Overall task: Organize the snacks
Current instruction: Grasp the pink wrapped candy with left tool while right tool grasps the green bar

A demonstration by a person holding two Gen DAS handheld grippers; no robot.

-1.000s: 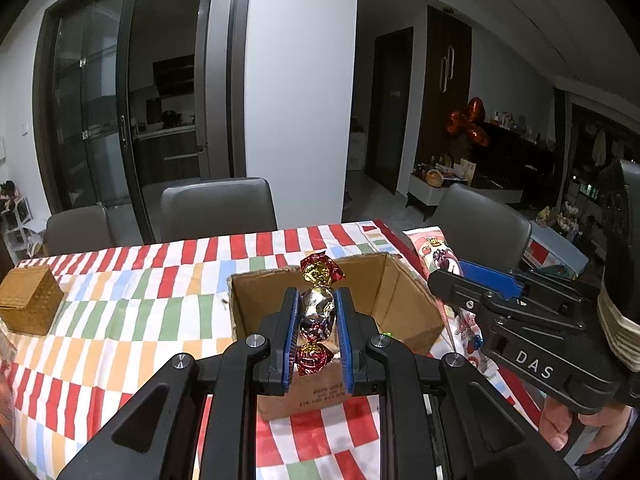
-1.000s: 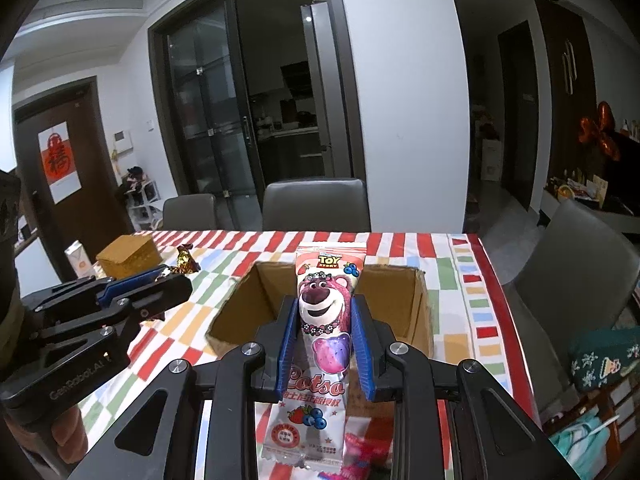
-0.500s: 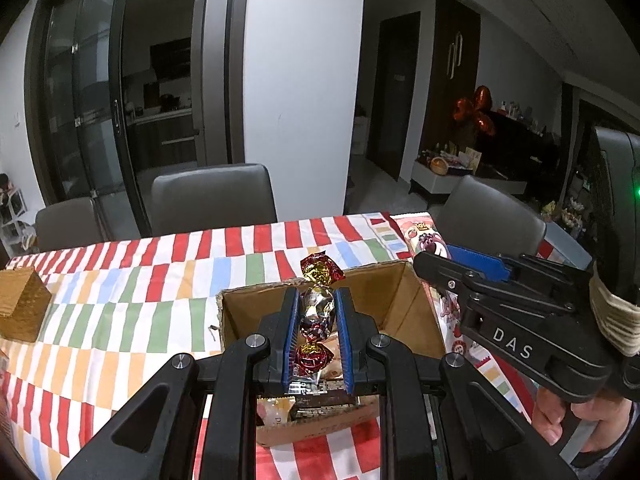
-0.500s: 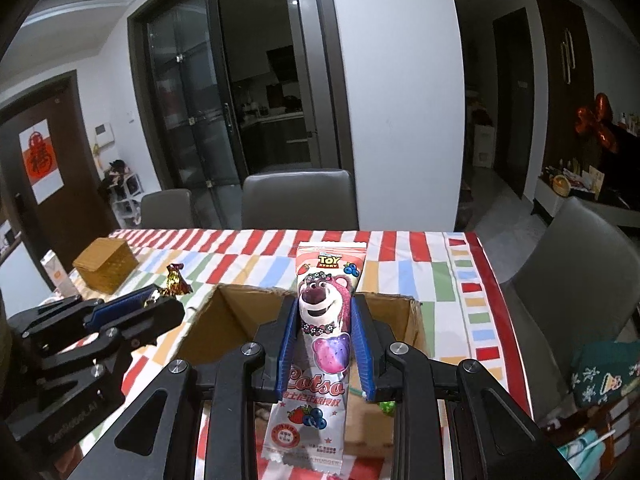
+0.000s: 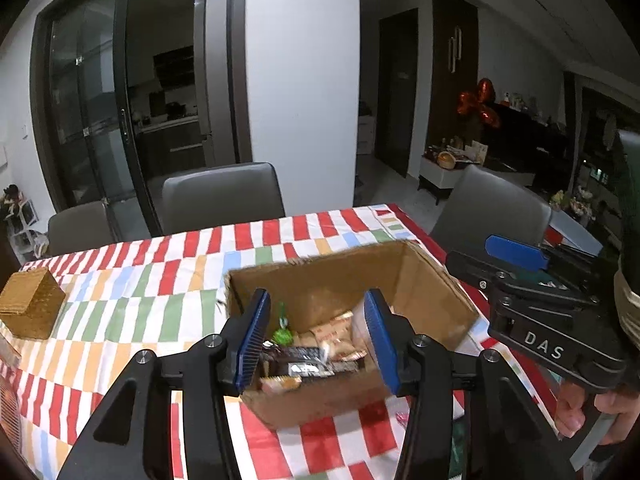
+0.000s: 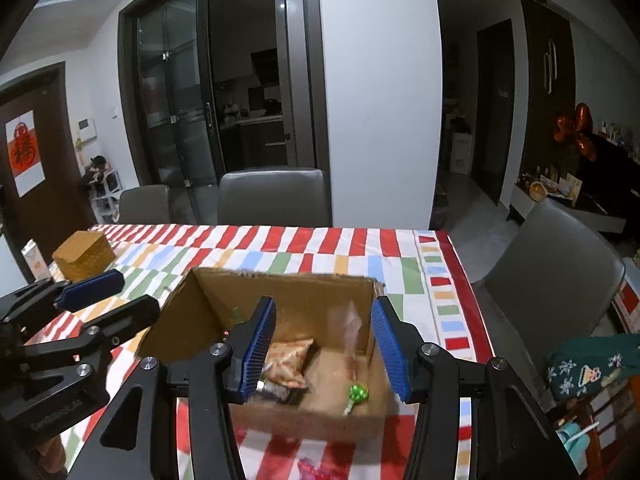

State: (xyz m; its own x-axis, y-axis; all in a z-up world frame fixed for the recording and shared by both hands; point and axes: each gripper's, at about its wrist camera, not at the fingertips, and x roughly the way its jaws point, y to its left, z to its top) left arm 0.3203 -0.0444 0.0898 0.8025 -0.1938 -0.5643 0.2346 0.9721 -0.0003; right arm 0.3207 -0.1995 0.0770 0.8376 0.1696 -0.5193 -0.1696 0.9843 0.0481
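Note:
An open cardboard box (image 5: 420,280) stands on the striped tablecloth; it also shows in the right wrist view (image 6: 320,292). It holds several wrapped snacks (image 5: 324,344), among them a green lollipop (image 6: 357,393) and an orange packet (image 6: 288,364). A blurred pale packet (image 6: 352,332) is dropping along the box's right inner wall. My left gripper (image 5: 316,344) is open and empty over the box. My right gripper (image 6: 324,350) is open and empty over the box too, and shows at the right of the left wrist view (image 5: 520,264).
A woven brown box (image 5: 30,308) sits at the table's left, also in the right wrist view (image 6: 84,254). Grey chairs (image 5: 220,196) stand behind and to the right (image 6: 548,264). A pink wrapper (image 6: 316,470) lies on the cloth before the box.
Both grippers have opened over the box. The red-gold candy has left my left gripper and the pink Lotso packet has left my right gripper, falling into the box.

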